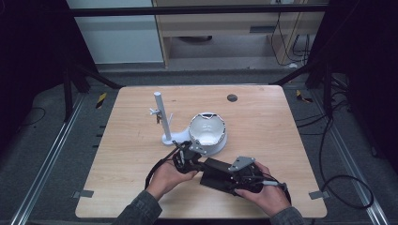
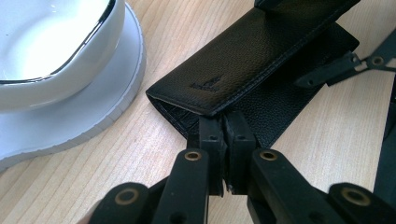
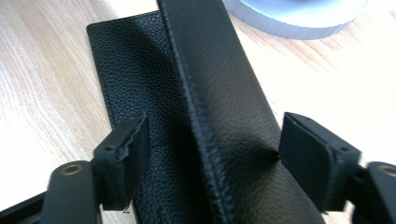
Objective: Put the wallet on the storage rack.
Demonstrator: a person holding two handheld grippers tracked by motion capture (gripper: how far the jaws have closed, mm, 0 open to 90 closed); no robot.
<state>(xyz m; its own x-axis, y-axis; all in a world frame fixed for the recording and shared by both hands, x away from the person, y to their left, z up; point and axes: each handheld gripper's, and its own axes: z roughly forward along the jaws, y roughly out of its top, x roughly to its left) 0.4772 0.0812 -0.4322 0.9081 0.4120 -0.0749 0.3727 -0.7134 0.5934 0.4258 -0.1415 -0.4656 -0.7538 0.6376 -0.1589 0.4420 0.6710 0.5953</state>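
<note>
A black leather wallet (image 1: 217,175) lies half open on the wooden table near its front edge, between the two hands. In the left gripper view the wallet (image 2: 243,60) has its upper flap lifted off the lower one. My left gripper (image 2: 225,133) is shut, pinching the near edge of the lower flap. In the right gripper view my right gripper (image 3: 212,144) straddles the raised flap of the wallet (image 3: 219,93). Its right pad (image 3: 303,154) touches the flap's edge, while its left pad (image 3: 128,149) stands clear. From above, the left gripper (image 1: 199,165) and the right gripper (image 1: 231,180) face each other across the wallet.
A white bowl (image 1: 206,130) with a dark rim sits on a white stand base (image 1: 174,138) just behind the wallet. A thin white post (image 1: 159,112) rises from that base. A small dark round spot (image 1: 232,98) marks the far table.
</note>
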